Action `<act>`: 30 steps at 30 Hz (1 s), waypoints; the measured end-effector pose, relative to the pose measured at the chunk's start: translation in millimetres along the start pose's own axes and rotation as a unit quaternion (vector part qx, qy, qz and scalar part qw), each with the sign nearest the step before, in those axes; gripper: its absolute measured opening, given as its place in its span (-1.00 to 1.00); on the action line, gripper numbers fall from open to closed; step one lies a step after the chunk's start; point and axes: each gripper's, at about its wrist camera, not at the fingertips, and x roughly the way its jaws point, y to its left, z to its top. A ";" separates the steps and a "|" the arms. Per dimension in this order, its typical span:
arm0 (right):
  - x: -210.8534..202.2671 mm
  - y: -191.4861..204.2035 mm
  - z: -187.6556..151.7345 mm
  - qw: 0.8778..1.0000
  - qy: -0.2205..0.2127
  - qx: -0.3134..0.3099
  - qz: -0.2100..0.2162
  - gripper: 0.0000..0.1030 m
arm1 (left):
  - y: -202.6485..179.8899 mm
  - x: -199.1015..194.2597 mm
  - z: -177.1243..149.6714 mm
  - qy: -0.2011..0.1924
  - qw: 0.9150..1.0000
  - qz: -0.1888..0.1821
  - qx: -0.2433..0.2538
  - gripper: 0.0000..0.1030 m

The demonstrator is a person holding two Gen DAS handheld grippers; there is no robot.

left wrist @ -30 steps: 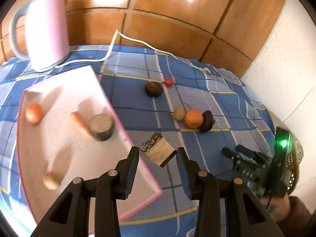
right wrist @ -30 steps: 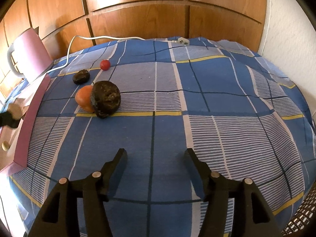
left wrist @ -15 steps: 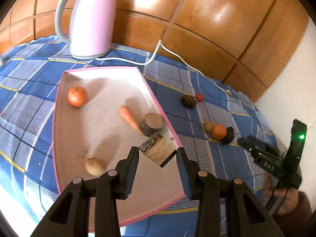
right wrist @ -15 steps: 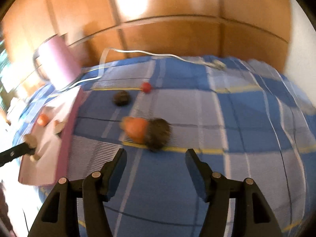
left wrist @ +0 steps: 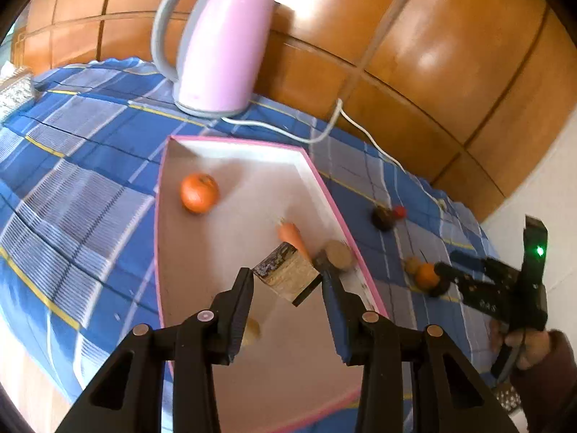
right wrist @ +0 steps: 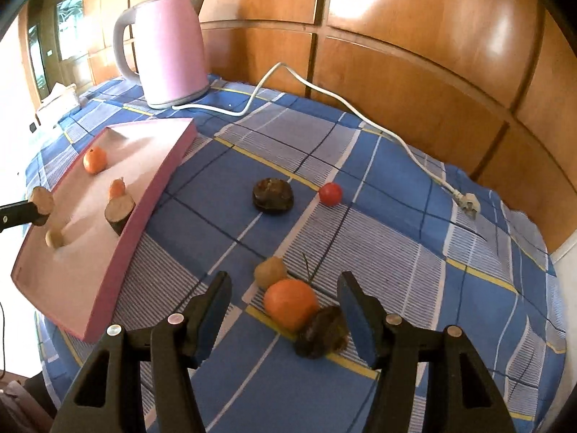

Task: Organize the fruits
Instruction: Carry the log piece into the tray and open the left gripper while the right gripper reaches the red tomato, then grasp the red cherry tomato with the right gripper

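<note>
Left gripper [left wrist: 286, 276]: clamped on a brown cut chunk [left wrist: 286, 275], as in the earlier frames; the chunk is now held above the pink tray [left wrist: 326, 195], whereas one second ago it was seen over the tray's near edge and the cloth.
Right gripper [right wrist: 285, 297]: jaws apart, nothing pressed between the pads; an orange [right wrist: 290, 303] and a dark wrinkled fruit [right wrist: 321, 332] are now framed between the fingers, having lain well ahead one second ago.
Tray contents: an orange fruit [left wrist: 199, 192], a carrot [left wrist: 292, 236], a cut round piece [left wrist: 339, 254] and a small pale fruit [left wrist: 250, 332], unchanged in place.
Cloth items: a small tan fruit [right wrist: 270, 271], touching the orange; farther off a dark fruit [right wrist: 272, 195] and a red ball [right wrist: 330, 193].
Background: a pink kettle [left wrist: 223, 47] is now seen whole behind the tray.
</note>
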 end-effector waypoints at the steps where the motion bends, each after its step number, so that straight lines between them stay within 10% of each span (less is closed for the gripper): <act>1: 1.5 0.3 2.2 1.000 0.001 0.002 0.007 0.07 | 1.7 1.8 4.8 -0.003 1.000 0.003 0.000 -0.22; 16: 42.7 -47.3 28.7 0.990 0.021 0.139 0.004 -0.18 | 25.9 54.6 63.0 -0.012 0.996 0.084 -0.007 -0.03; 30: 96.9 -60.8 71.6 0.978 0.052 0.200 -0.015 -0.18 | 16.3 17.7 7.7 -0.052 0.989 0.138 -0.020 0.51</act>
